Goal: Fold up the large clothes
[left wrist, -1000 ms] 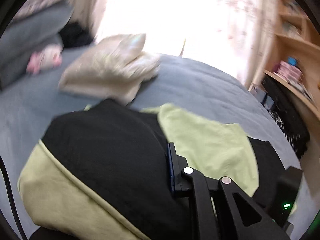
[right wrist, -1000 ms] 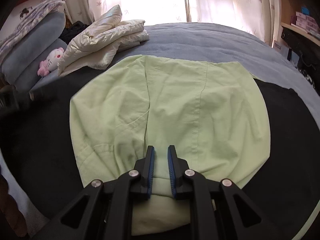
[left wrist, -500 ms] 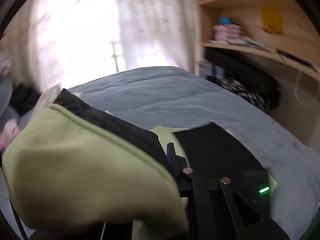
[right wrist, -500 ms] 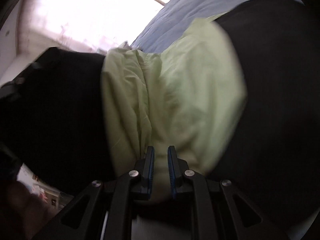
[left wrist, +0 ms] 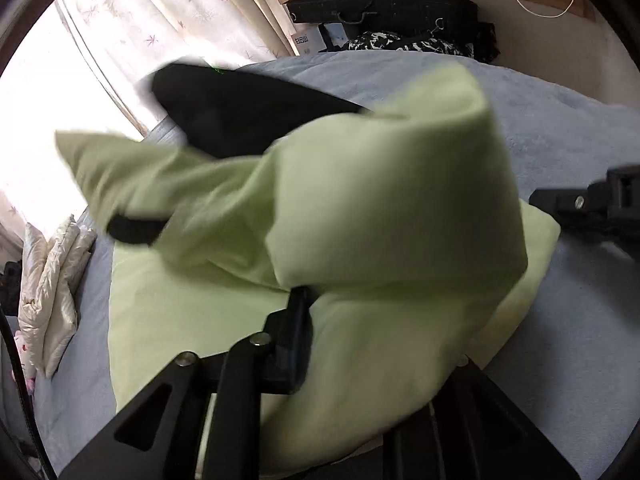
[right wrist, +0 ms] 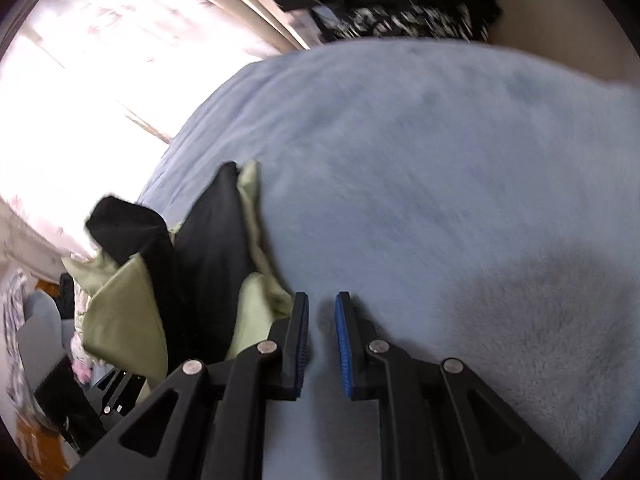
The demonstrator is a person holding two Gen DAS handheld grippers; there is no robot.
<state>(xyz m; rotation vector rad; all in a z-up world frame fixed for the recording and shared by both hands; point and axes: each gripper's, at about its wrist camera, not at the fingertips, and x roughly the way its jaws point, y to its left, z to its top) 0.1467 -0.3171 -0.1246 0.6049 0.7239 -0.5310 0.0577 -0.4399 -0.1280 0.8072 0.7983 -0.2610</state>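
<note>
A light green and black garment (left wrist: 392,208) is bunched on the grey-blue bed (left wrist: 560,120), one fold raised and blurred. It drapes over my left gripper (left wrist: 320,300). Only the left finger (left wrist: 298,320) shows; cloth hides the other. The jaws are opening with cloth between them. My right gripper (left wrist: 592,208) shows at the right edge of this view. In the right wrist view, the right gripper (right wrist: 322,300) hangs over the bare bed (right wrist: 440,160). Its blue pads stand a narrow gap apart with nothing between them. The garment (right wrist: 208,256) lies against its left finger.
A folded cream quilted jacket (left wrist: 52,288) lies at the bed's left side. Bright curtains (left wrist: 168,20) hang behind the bed. Black bags (left wrist: 384,12) sit under a wooden shelf beyond the far edge. Bare blanket stretches to the right of the garment.
Both views have rolled and swung across the bed. The garment has been carried over and bunched up. The right gripper's jaws, earlier on green cloth, now stand over bare blanket.
</note>
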